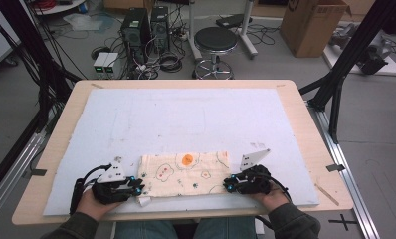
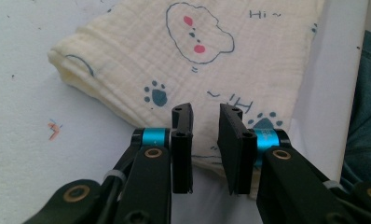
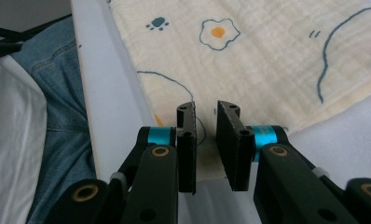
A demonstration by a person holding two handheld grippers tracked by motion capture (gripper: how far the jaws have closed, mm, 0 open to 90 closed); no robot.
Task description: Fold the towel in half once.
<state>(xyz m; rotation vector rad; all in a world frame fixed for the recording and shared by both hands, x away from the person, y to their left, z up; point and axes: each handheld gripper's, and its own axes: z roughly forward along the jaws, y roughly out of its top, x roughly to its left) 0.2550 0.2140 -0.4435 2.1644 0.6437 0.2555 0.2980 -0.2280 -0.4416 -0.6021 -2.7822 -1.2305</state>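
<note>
the folded cream cloth [image 1: 185,174] with printed eggs and paw marks lies flat on the pale blue mat [image 1: 186,119], at about 6 o'clock on the table [image 1: 305,129], close to the near edge. the left gripper [image 1: 134,186] sits at the cloth's 9 o'clock end and the right gripper [image 1: 228,186] at its 3 o'clock end, each aimed at a near corner. in the left gripper view the jaws stand a little apart over the cloth's [image 2: 183,60] near hem, with nothing pinched between them; in the right gripper view the jaws are likewise slightly parted above the cloth's [image 3: 267,56] near corner, gripping nothing. the step in hand looks like taking both near corners for another fold. to do it well, lower each gripper until one pad slides under all the layers at the hem, close both together, and lift evenly toward 12 o'clock so the layers stay stacked and the edge stays straight.
</note>
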